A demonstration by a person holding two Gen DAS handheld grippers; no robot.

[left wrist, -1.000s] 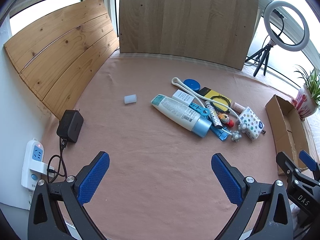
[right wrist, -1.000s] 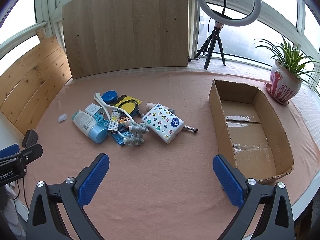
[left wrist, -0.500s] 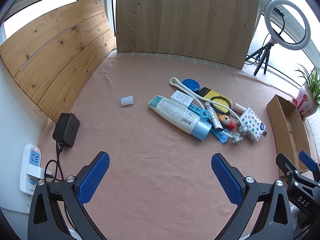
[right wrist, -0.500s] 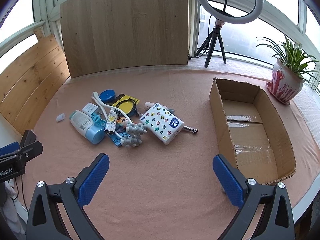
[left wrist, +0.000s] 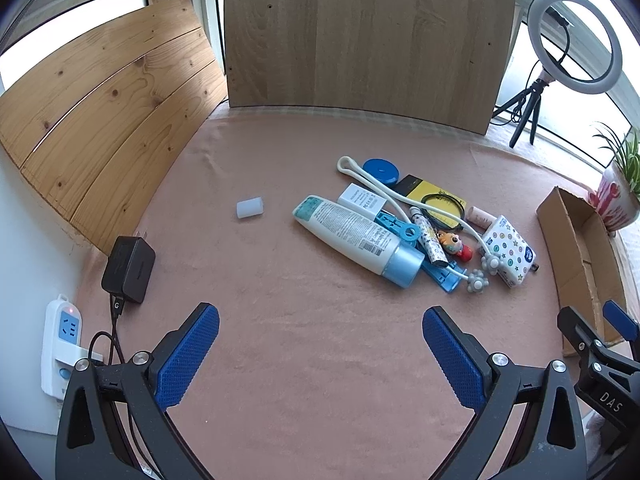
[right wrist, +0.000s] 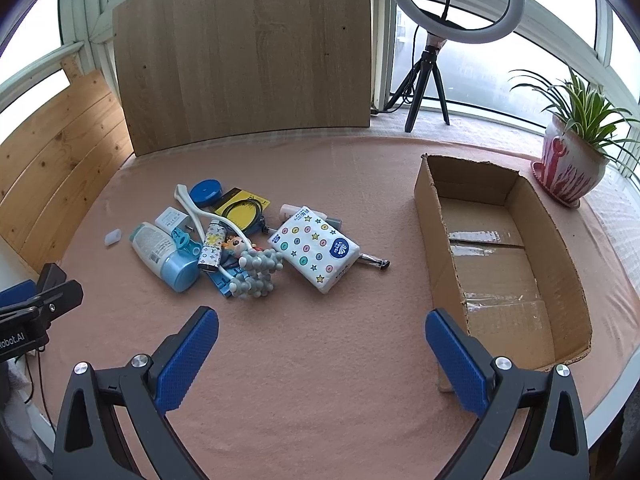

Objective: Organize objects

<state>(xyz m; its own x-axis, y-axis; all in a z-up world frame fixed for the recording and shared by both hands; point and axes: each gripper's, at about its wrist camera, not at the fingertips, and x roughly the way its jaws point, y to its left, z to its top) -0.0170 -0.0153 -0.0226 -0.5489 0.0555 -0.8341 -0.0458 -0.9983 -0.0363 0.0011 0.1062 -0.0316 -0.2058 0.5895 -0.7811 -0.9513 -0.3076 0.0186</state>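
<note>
A heap of small items lies mid-table: a white lotion bottle with a blue cap (left wrist: pixel 360 236) (right wrist: pixel 164 254), a star-patterned tissue pack (left wrist: pixel 509 249) (right wrist: pixel 316 248), a blue round tin (left wrist: pixel 381 171), a yellow card (right wrist: pixel 242 205) and a grey knobbed toy (right wrist: pixel 258 268). A small white cap (left wrist: pixel 250 208) lies apart to the left. An open cardboard box (right wrist: pixel 500 252) (left wrist: pixel 576 256) stands to the right, with nothing in it. My left gripper (left wrist: pixel 320 354) and right gripper (right wrist: pixel 322 356) both hang open above bare cloth, short of the heap.
The table wears a pink cloth (left wrist: pixel 304 320). Wood panels (left wrist: pixel 360 36) stand along the back and left. A black charger (left wrist: pixel 128 270) and a white power strip (left wrist: pixel 62 344) sit at the left edge. A ring light (right wrist: pixel 454 0) and a potted plant (right wrist: pixel 572 160) stand at the back right.
Both views have drawn back and risen a little, so the heap sits slightly farther away. Nothing on the table has moved and both grippers stay open.
</note>
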